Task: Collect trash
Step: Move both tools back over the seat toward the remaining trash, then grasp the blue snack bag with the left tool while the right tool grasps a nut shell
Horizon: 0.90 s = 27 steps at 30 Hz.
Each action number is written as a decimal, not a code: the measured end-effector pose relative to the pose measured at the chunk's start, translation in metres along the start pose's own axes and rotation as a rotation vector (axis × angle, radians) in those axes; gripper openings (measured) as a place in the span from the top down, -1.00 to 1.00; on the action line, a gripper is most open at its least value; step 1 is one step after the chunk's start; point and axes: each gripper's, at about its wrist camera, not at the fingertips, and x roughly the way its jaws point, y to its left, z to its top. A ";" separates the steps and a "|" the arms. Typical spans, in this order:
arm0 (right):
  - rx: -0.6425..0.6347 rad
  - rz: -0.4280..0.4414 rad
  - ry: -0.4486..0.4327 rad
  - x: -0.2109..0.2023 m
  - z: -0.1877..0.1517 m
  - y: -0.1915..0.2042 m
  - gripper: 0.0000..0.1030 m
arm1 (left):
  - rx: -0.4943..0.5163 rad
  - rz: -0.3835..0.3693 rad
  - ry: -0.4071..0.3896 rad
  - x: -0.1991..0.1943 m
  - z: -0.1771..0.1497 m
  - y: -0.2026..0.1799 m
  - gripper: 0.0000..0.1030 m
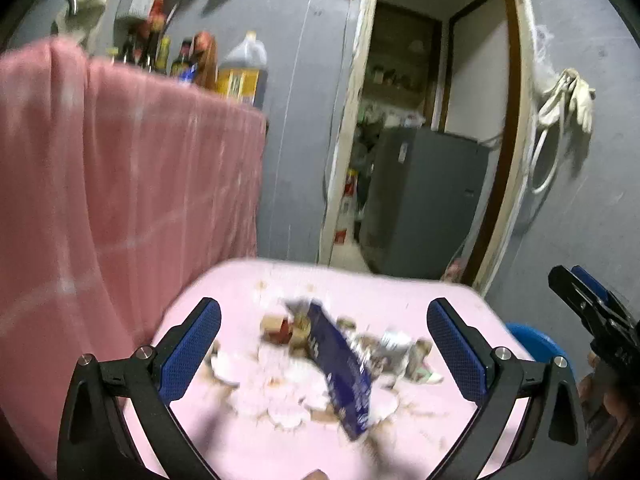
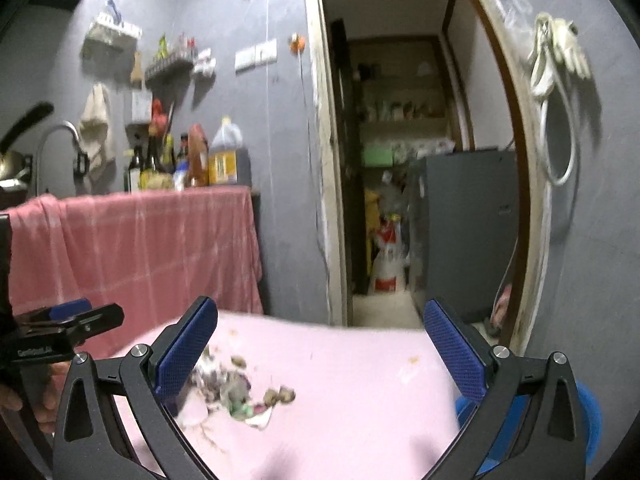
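- Trash sits in a loose heap [image 1: 320,364] near the middle of the pink table [image 1: 420,292]: a dark blue box [image 1: 340,368] lying tilted across crumpled tissues [image 1: 280,400], shells and scraps I can't name through the blur.
- My left gripper [image 1: 324,348] hovers above the heap with its jaws spread wide and nothing between them; the blue box lies roughly on its centre line.
- My right gripper [image 2: 320,348] is also wide apart and empty, hanging over barer cloth, with the scraps [image 2: 240,392] off toward its left finger [image 2: 186,348].
- I'd take the box first: it's the biggest, stiffest piece, so I'd turn the left jaws across its narrow width and come straight down.
- Tissues will likely crush and slip, so I'd pinch deep and low.
- Small shells look too fine to pick singly; gathering the paper under them seems wiser.
- A blue bin-like rim [image 1: 536,340] shows past the table's right edge; I can't confirm what it is.
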 end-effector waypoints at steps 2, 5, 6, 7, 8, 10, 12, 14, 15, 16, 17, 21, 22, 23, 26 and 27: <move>0.016 0.012 0.056 0.010 -0.007 -0.001 -1.00 | -0.018 -0.008 0.053 0.010 -0.008 0.004 -0.96; 0.017 0.022 0.127 0.022 -0.015 0.000 -1.00 | -0.040 -0.013 0.105 0.019 -0.016 0.009 -0.96; 0.014 0.024 0.141 0.025 -0.018 0.000 -0.93 | -0.043 -0.017 0.130 0.023 -0.020 0.010 -0.95; 0.009 0.027 0.165 0.029 -0.021 0.001 -0.81 | -0.042 -0.021 0.148 0.026 -0.022 0.011 -0.95; 0.004 0.031 0.196 0.034 -0.024 0.002 -0.74 | -0.040 -0.027 0.158 0.027 -0.022 0.010 -0.94; 0.002 0.041 0.244 0.042 -0.030 0.004 -0.55 | -0.037 -0.047 0.182 0.031 -0.025 0.009 -0.83; 0.000 0.044 0.294 0.051 -0.037 0.005 -0.41 | -0.030 -0.065 0.203 0.034 -0.025 0.008 -0.47; -0.014 0.045 0.334 0.059 -0.042 0.008 -0.25 | -0.026 -0.083 0.230 0.038 -0.025 0.007 -0.22; -0.025 0.043 0.359 0.064 -0.045 0.010 -0.14 | -0.026 -0.091 0.240 0.040 -0.025 0.007 -0.07; -0.030 0.042 0.375 0.068 -0.047 0.011 -0.03 | -0.026 -0.097 0.249 0.041 -0.025 0.007 -0.01; -0.037 0.044 0.397 0.072 -0.048 0.012 0.03 | -0.024 -0.108 0.262 0.043 -0.027 0.007 0.11; -0.052 0.045 0.463 0.088 -0.054 0.013 0.28 | -0.011 -0.146 0.276 0.045 -0.026 0.002 0.50; -0.054 0.049 0.475 0.091 -0.055 0.014 0.29 | -0.007 -0.148 0.275 0.045 -0.026 0.002 0.53; -0.057 0.051 0.485 0.094 -0.056 0.015 0.29 | -0.003 -0.150 0.276 0.044 -0.026 0.001 0.58; -0.061 0.067 0.515 0.103 -0.057 0.017 0.29 | -0.001 -0.155 0.278 0.044 -0.026 -0.001 0.68; -0.064 0.070 0.527 0.107 -0.057 0.018 0.29 | -0.005 -0.154 0.280 0.044 -0.026 0.000 0.72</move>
